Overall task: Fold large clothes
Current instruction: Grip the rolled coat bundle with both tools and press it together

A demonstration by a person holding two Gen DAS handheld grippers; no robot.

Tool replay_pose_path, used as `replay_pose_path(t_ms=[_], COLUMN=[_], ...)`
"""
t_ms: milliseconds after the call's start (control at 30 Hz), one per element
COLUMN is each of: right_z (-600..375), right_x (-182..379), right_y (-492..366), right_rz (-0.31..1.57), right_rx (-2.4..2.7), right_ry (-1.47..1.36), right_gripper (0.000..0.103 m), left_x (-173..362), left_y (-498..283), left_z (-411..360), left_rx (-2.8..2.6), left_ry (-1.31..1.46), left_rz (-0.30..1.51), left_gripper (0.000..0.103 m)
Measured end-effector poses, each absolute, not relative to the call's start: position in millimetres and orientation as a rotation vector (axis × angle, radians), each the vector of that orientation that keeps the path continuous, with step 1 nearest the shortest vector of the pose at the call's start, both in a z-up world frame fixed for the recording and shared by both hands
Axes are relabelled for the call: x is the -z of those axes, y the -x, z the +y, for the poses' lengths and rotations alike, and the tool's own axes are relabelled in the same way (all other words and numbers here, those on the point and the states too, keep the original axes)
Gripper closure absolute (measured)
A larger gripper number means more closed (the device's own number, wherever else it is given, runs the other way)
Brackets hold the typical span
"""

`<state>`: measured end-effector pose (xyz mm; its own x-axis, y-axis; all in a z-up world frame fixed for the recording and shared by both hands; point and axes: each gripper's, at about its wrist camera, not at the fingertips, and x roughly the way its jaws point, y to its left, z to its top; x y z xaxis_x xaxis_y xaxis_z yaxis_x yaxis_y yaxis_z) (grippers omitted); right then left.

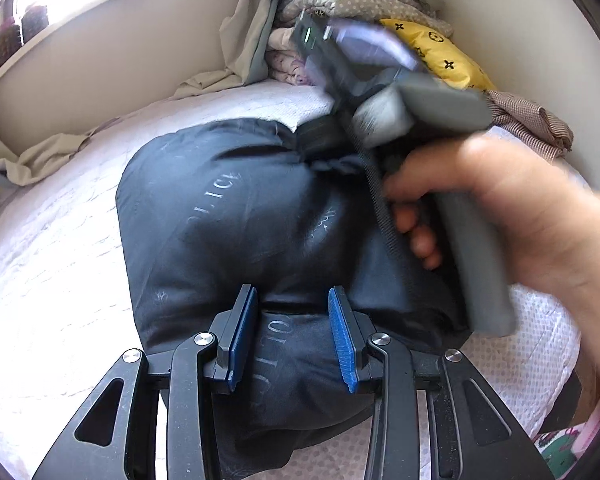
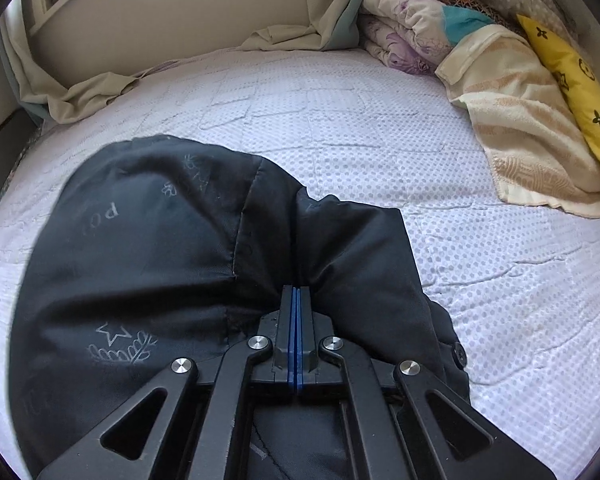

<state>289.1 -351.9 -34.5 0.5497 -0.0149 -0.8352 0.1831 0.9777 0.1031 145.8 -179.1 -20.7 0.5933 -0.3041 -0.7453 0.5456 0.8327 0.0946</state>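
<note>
- Two grippers over puffy black printed jacket (image 1: 228, 216) on white dotted bed cover (image 2: 380, 128).
- Left gripper (image 1: 293, 336): wide open around jacket fold.
- Right gripper (image 2: 296, 336): pinched tight on jacket.
- Yellow pillow (image 2: 572, 80) at 2 o'clock.

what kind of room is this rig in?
Most likely a home bedroom: the dark jacket lies on a bed with a quilted white mattress cover, folded blankets and a yellow pillow are piled against the wall.

A white dotted bed (image 2: 380, 128) carries a dark jacket (image 2: 140, 260) and piled bedding (image 2: 420, 36).
</note>
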Motion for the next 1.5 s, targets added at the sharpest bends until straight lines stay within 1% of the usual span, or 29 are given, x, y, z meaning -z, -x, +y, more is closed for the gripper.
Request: replay_pose_path(t_ms=[67, 100, 133, 167, 200, 300, 400, 533, 600, 733, 800, 1033, 1200, 1500], right_z=[-353, -356, -357, -359, -362, -366, -361, -350, -349, -355, -359, -360, -359, -351], right_x=[16, 0, -13, -27, -41, -76, -85, -55, -28, 3, 13, 36, 45, 53], right_y=[-281, -272, -264, -255, -243, -204, -171, -143, -144, -151, -152, -157, -162, -170], right_rz=[0.99, 0.986, 0.971, 0.951, 0.93, 0.887, 0.874, 0.95, 1.022, 1.08, 1.097, 1.135, 1.134, 1.136], right_rx=[0.081, 0.052, 0.033, 0.017, 0.01, 0.038, 0.031, 0.023, 0.043, 0.036, 0.04, 0.073, 0.094, 0.126], right_ry=[-0.211, -0.233, -0.247, -0.257, -0.266, -0.277, -0.254, -0.207, -0.193, -0.201, -0.224, -0.218, -0.23, -0.202], right_gripper=[0.103, 0.099, 0.093, 0.078, 0.073, 0.073, 0.073, 0.074, 0.076, 0.076, 0.075, 0.072, 0.071, 0.07], left_x=[20, 20, 19, 19, 18, 17, 17, 15, 14, 14, 16, 20, 22, 24], left_y=[-147, -147, -149, -150, -151, -152, -149, -149, -150, -149, -148, -148, -147, -150], left_z=[-179, -180, -180, -179, -178, -179, -182, -187, -190, -192, -192, -196, -201, -206], left_rx=[0.502, 0.502, 0.503, 0.504, 0.502, 0.498, 0.486, 0.477, 0.481, 0.484, 0.483, 0.492, 0.491, 0.484], left_ry=[-0.344, -0.342, -0.336, -0.326, -0.317, -0.318, -0.331, -0.355, -0.361, -0.382, -0.386, -0.391, -0.412, -0.429], left_rz=[0.806, 0.814, 0.823, 0.833, 0.842, 0.852, 0.85, 0.854, 0.862, 0.86, 0.858, 0.858, 0.844, 0.847], left_gripper=[0.063, 0.063, 0.063, 0.063, 0.063, 0.063, 0.063, 0.063, 0.063, 0.062, 0.06, 0.054, 0.047, 0.042])
